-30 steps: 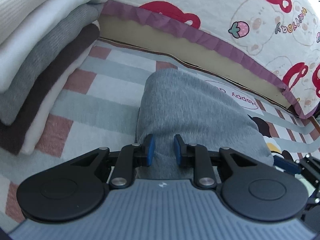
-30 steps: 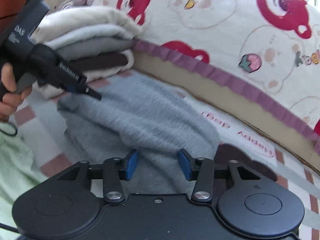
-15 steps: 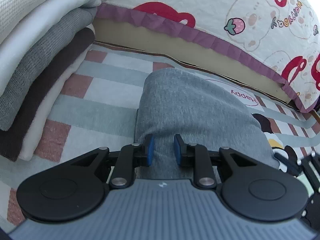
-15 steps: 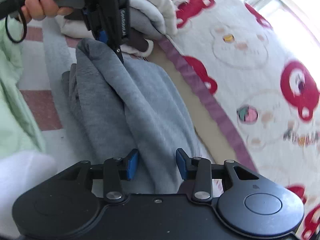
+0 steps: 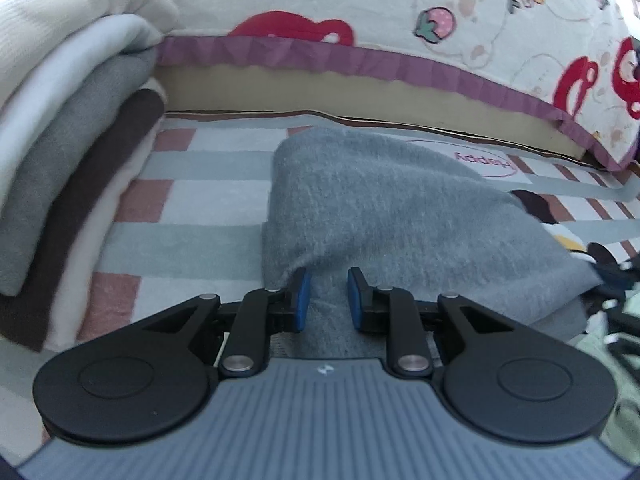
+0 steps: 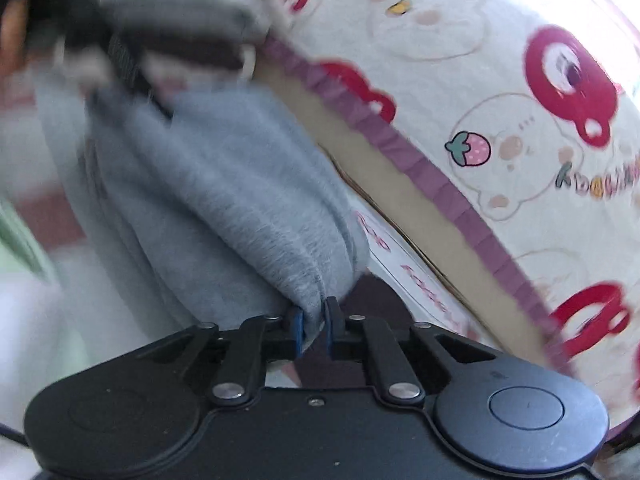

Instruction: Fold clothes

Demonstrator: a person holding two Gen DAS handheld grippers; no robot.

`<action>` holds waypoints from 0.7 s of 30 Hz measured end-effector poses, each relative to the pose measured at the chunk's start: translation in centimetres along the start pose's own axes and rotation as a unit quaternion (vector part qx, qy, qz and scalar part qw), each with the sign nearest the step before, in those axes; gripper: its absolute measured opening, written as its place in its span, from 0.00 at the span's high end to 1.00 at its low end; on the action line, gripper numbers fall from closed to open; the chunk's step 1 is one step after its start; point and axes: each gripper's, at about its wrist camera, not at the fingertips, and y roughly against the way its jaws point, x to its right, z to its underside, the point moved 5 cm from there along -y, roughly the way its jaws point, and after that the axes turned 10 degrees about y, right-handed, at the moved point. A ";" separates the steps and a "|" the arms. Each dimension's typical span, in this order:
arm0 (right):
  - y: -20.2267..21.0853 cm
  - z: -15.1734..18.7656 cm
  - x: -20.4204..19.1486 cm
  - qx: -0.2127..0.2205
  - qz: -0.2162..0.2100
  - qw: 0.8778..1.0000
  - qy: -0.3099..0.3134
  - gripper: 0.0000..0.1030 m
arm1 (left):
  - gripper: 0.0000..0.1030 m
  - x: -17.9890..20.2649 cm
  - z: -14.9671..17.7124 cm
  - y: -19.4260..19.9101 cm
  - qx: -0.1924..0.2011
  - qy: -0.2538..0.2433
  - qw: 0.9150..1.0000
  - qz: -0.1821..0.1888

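Lying bunched on the striped rug (image 5: pixel 192 200), one grey garment (image 5: pixel 400 216) is the only loose piece clearly in play; a corner of it is pinched between the blue pads of the right claw (image 6: pixel 311 326), whose fingers are clenched tight on the cloth; the left claw (image 5: pixel 324 300) sits low over the near edge of the same garment, its two pads parted with grey fabric between them, and whether they actually press the cloth I cannot tell; one stack of folded clothes (image 5: pixel 68 132) stands to the left on the rug, with about five layers showing: cream, pale blue-white, grey, dark brown and a white one at the bottom; behind garment and stack runs the side of a bed, draped with a bear-print quilt (image 5: pixel 400 8) edged in one purple frill (image 5: pixel 360 60); in the right wrist view the far end of the garment rises toward a blurred dark tool near the stack, too smeared to read; pale green cloth (image 6: pixel 16 240) shows at the left edge.
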 end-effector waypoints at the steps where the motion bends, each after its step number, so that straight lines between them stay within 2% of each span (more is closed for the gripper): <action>1: 0.5 -0.2 0.2 0.011 -0.014 1.000 -0.016 0.92 | 0.79 -0.8 0.0 0.0 0.000 0.005 1.000 -0.017; 2: 0.8 -0.2 0.3 0.019 -0.027 0.999 -0.027 0.92 | 0.79 -1.5 0.0 0.1 -0.001 0.009 0.999 -0.035; 3: 0.7 0.2 -0.1 0.016 -0.040 0.999 -0.024 0.92 | 0.78 -2.4 0.0 0.0 -0.004 0.021 0.999 -0.037; 5: 0.6 1.1 -0.6 0.014 -0.068 0.997 -0.025 0.90 | 0.78 -3.8 -0.2 0.3 -0.013 0.061 0.998 -0.018; 6: 0.7 1.5 0.0 0.023 -0.092 0.994 -0.055 0.90 | 0.78 -4.1 -0.3 0.7 -0.014 0.073 0.997 -0.013; 8: 1.1 2.4 1.1 0.038 -0.142 0.983 -0.110 0.90 | 0.79 -3.0 -0.9 2.0 0.018 0.029 0.999 -0.008; 10: 1.7 3.0 1.4 0.043 -0.207 0.967 -0.143 0.91 | 0.77 -0.6 -1.6 3.2 0.049 -0.024 0.998 0.028; 11: 1.9 3.2 2.0 0.052 -0.225 0.957 -0.177 0.91 | 0.77 0.5 -1.8 3.6 0.058 -0.038 0.996 0.051; 13: 2.5 3.5 3.3 0.068 -0.262 0.931 -0.245 0.90 | 0.76 2.7 -1.7 3.8 0.053 -0.055 0.991 0.108; 14: 2.7 3.6 4.1 0.077 -0.274 0.917 -0.278 0.88 | 0.76 3.3 -1.2 3.5 0.041 -0.062 0.990 0.118; 15: 2.5 3.4 5.2 0.088 -0.269 0.907 -0.311 0.87 | 0.76 3.8 -0.7 3.1 0.028 -0.069 0.989 0.125; 17: 2.0 3.1 7.5 0.110 -0.256 0.884 -0.375 0.75 | 0.76 3.8 0.9 1.7 -0.023 -0.084 0.992 0.094; 18: 1.2 2.6 8.4 0.114 -0.243 0.879 -0.394 0.72 | 0.76 3.4 1.6 1.1 -0.044 -0.080 0.993 0.074; 19: 0.1 2.1 8.8 0.107 -0.224 0.886 -0.391 0.64 | 0.76 2.7 2.0 1.0 -0.052 -0.063 0.994 0.072; 20: -1.0 1.5 8.8 0.091 -0.193 0.904 -0.370 0.53 | 0.76 2.2 2.2 1.1 -0.052 -0.045 0.995 0.078; 21: -2.1 1.1 8.2 0.067 -0.146 0.931 -0.329 0.46 | 0.76 1.8 2.5 1.3 -0.053 -0.033 0.995 0.082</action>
